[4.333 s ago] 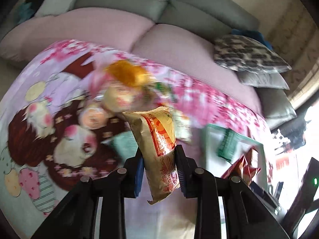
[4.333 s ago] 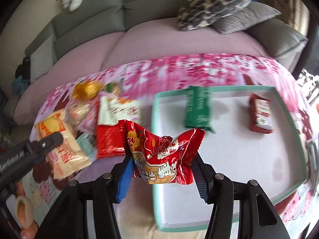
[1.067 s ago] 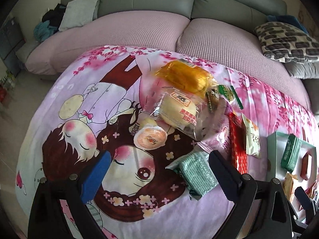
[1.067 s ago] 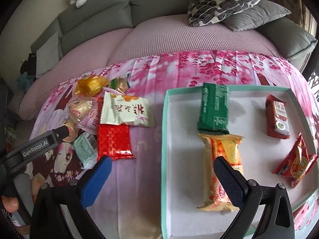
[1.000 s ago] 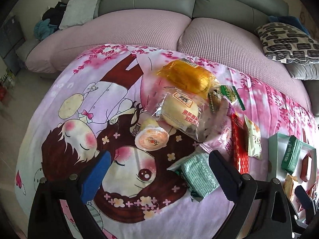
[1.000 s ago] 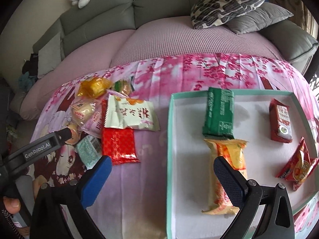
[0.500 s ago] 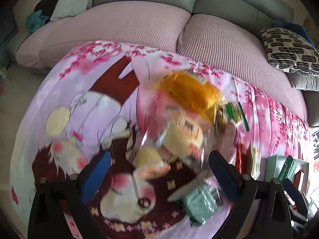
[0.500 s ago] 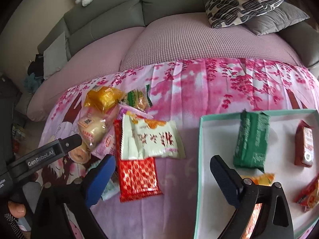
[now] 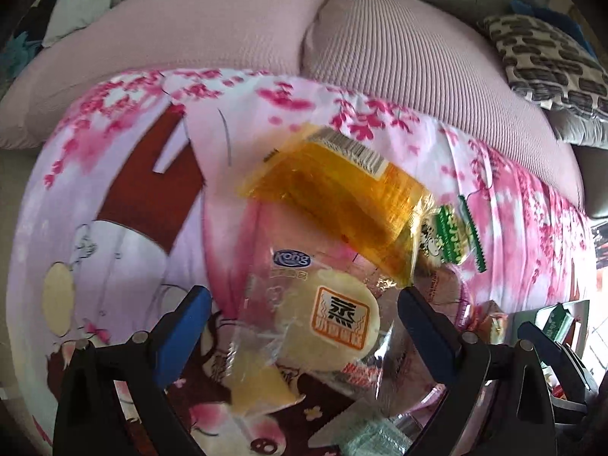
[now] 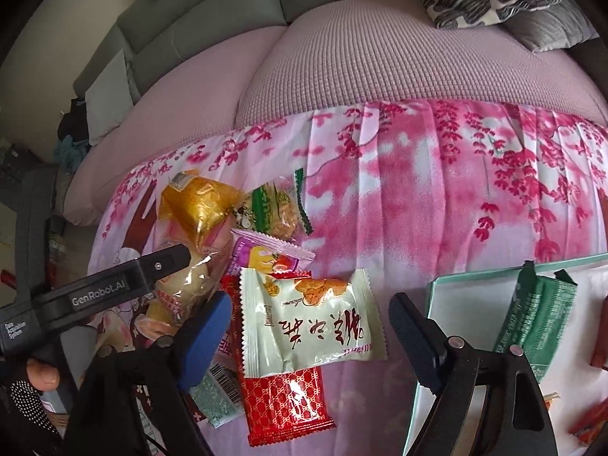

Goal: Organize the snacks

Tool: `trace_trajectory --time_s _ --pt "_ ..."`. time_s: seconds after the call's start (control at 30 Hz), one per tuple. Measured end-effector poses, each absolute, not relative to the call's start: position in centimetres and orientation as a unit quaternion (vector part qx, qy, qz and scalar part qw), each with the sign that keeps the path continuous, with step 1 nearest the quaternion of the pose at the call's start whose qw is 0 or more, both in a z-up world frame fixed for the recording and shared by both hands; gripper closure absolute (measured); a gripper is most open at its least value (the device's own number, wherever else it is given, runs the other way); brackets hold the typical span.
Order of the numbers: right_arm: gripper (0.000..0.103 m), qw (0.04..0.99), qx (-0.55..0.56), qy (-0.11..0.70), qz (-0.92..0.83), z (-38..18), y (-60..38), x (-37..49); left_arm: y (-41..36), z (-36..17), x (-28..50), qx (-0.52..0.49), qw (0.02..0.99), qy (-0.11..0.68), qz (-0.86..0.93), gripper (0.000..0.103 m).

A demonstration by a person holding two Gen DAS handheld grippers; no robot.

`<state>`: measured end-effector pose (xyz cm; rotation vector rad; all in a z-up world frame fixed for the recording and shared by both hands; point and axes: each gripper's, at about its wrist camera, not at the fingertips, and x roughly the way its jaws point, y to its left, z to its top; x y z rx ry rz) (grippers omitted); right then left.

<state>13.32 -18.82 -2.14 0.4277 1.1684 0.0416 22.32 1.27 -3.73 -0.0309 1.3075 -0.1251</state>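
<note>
Left gripper [image 9: 304, 326] jaws wide, straddling crinkly clear bun pack [image 9: 323, 323]. Right gripper [image 10: 307, 326] jaws wide over glossy white packet [image 10: 307, 323]; tray [image 10: 437, 292] edge beside.

The left gripper [image 9: 302, 326] has its two fingers spread wide apart, with blue pads [image 9: 181, 336] on the inner faces, and nothing is held between them. The right gripper [image 10: 309, 336] is also spread wide, its blue pads [image 10: 205, 344] facing each other with nothing gripped. In the right wrist view, the left gripper's black body reaches in from the left side, and the person's left hand [image 10: 36, 387], in a dark dotted glove, holds its handle.
</note>
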Motion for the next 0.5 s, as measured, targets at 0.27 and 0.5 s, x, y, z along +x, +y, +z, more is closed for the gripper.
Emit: trace_trajectory --time_s 0.27,0.5 --pt "0.019 0.795 0.211 0.568 0.025 -4.7 -18.4 14.2 0.8 -6.1 22.6 -0.015 0.787 0.614 -0.062 0.005" --pt "0.031 0.796 0.214 0.566 0.016 -4.8 -18.9 14.1 1.1 -5.9 22.3 -0.024 0.798 0.599 -0.063 0.022"
